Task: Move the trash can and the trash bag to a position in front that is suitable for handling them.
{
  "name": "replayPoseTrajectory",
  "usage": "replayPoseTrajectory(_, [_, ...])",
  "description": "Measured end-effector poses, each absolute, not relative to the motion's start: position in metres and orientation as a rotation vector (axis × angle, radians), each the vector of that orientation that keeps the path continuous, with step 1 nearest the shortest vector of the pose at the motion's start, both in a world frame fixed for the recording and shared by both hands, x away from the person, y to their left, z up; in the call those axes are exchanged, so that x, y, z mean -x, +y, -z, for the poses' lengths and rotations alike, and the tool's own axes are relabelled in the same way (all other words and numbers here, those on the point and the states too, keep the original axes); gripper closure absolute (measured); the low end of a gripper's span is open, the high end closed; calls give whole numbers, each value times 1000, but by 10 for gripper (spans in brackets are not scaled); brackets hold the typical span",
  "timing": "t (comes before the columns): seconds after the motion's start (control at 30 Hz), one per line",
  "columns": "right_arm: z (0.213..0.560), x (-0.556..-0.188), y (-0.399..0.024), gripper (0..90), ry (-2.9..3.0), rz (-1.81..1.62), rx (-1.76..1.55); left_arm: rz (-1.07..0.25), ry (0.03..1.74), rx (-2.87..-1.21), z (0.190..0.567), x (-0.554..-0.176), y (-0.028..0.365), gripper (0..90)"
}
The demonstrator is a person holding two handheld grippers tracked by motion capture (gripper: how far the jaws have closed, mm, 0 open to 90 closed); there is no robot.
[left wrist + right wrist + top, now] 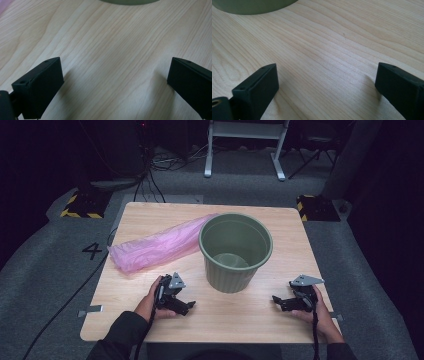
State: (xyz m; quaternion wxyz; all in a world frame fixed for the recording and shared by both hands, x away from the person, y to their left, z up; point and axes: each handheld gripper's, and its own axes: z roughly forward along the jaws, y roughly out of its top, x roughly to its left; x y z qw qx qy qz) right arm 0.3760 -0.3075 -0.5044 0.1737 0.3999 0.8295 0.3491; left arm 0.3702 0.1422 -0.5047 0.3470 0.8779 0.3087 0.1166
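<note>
In the high view, a green bucket (235,252) stood upright near the middle of the wooden desk (150,330), its mouth open to the camera. A pink plastic bag (156,244) lay stretched out on the desk to the bucket's left, its far end touching or passing just behind the bucket's rim. The left gripper (186,307), held in the person's left hand (149,301), rested on the desk near the front edge, left of the bucket and apart from it; the right gripper (278,301), held in the right hand (320,312), rested to the bucket's right, also apart. In the left gripper view, the jaws stood wide apart over bare wood, holding nothing, with the bucket's base (130,2) at the top edge and a sliver of pink at the top left corner. In the right gripper view, the jaws were likewise wide and empty, and the bucket's base (254,6) showed at the upper left.
</note>
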Motion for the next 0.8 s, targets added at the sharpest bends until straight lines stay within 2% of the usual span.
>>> replayPoseTrajectory(0.53, [504, -376, -307, 50, 2351, -990, -1135, -260, 704, -2302, 504, -395, 88, 3])
replayPoseTrajectory(0.8, [504, -376, -307, 49, 2348, -989, -1137, -286, 693, -2302, 504, -404, 67, 4])
